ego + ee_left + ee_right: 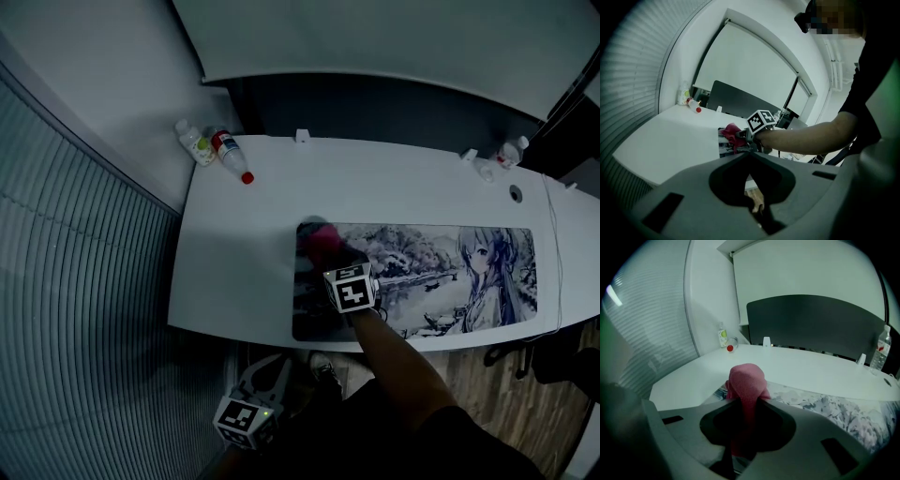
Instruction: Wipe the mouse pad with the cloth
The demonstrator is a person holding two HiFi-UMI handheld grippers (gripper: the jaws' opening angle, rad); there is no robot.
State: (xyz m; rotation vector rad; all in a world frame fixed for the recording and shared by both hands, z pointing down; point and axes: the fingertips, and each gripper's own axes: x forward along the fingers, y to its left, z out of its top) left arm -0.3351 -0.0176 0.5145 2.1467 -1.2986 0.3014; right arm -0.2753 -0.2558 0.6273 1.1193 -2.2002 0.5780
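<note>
- Right gripper (745, 403): jaws pinching the pink cloth (746, 379). A bunched wad sticks out past the tips and a tail hangs back between them.
- Head view: the cloth sits on the left end of the mouse pad (427, 281), near its upper-left corner. The printed pad runs from frame centre to the right, along the near edge of the white tabletop (239, 248).
- Left gripper (749, 158): jaws look pressed together with nothing between them. It hangs low at lower left of the head view, below the tabletop edge and well apart from the pad.
- Two bottles (216, 150) stand at upper left of the tabletop, clear of the wiping path.
- Step in hand, as judged: wiping is under way at the left end; the centre and right of the pad look yet to be covered.
- To do it well: press the wad flat onto the pad so cloth, not jaw tips, bears on the print.
- Run long strokes toward the right end, in overlapping lanes from far edge to near edge.
- Risk: the pad may creep or ruck under drag; light pressure helps, or the left gripper could pin the left edge.
</note>
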